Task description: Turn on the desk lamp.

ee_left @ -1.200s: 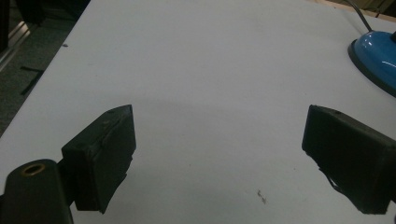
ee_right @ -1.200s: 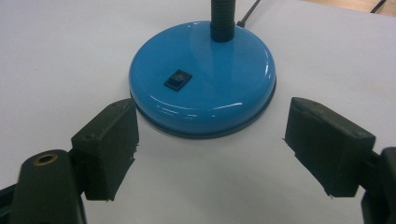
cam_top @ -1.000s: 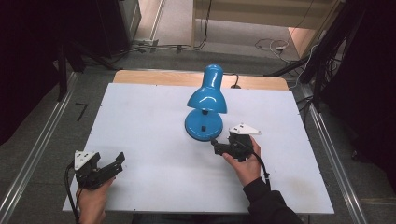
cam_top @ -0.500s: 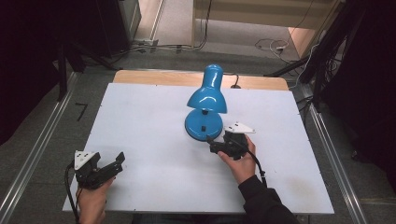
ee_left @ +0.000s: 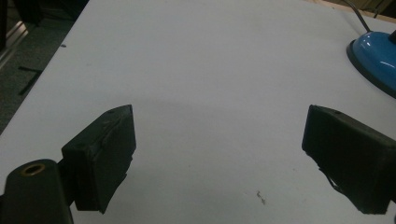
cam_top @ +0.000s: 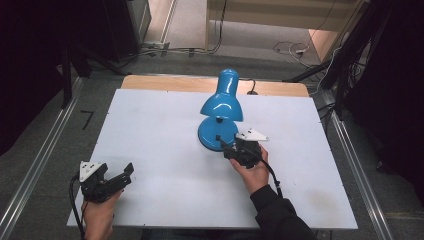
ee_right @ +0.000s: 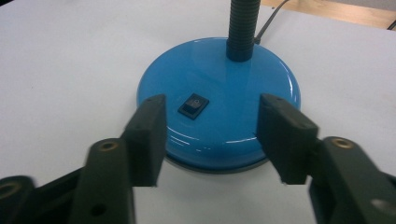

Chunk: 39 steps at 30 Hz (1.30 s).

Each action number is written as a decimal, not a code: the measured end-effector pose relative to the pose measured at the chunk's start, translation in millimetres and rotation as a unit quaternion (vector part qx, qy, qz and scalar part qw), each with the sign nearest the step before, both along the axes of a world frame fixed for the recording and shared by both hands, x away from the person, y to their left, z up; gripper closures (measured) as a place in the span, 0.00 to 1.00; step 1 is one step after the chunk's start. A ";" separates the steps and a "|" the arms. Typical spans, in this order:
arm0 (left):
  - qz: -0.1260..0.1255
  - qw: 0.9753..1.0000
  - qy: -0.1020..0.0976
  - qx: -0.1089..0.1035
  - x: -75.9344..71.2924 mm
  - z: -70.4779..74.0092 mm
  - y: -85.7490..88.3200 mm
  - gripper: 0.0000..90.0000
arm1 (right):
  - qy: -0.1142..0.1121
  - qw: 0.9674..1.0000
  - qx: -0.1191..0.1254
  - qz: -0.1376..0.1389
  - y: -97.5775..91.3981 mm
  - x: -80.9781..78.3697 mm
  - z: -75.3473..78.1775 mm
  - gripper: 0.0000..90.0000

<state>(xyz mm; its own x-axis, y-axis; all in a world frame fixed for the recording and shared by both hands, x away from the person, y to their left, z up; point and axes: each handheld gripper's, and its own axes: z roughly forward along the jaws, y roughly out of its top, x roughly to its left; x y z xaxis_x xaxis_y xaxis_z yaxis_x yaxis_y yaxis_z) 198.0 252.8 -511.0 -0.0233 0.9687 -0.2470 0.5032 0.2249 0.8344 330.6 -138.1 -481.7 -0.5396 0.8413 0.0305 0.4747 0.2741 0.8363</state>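
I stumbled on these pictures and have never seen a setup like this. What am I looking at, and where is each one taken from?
A person at a white table holds a hand-operated gripper in each hand. The wide picture comes from a camera overhead; the other two come from cameras mounted on the grippers, looking along their black jaws. A blue desk lamp stands on the table. The right gripper is open just in front of the lamp's base, facing its switch. The left gripper is open over bare table. Nothing is held.

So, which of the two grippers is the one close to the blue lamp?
The right gripper: its open jaws reach the lamp's round base, facing the black switch. The left gripper sits far off, near the table's front left corner.
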 end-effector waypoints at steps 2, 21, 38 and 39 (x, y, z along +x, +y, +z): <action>0.000 1.000 0.000 0.000 0.0 0.0 0.1 0.12 | -0.001 1.000 0.003 -0.003 1.3 0.5 -0.6 0.54; -0.002 1.000 -0.001 -0.002 0.4 -0.4 0.2 0.12 | -0.012 1.000 0.009 0.008 18.7 13.1 -11.8 0.97; -0.003 1.000 0.001 -0.002 0.4 -0.6 0.7 0.12 | -0.005 1.000 -0.001 -0.001 26.9 24.4 -17.9 0.97; -0.003 1.000 0.001 -0.002 0.4 -0.6 0.7 0.12 | -0.005 1.000 0.000 -0.001 27.2 24.7 -18.1 0.97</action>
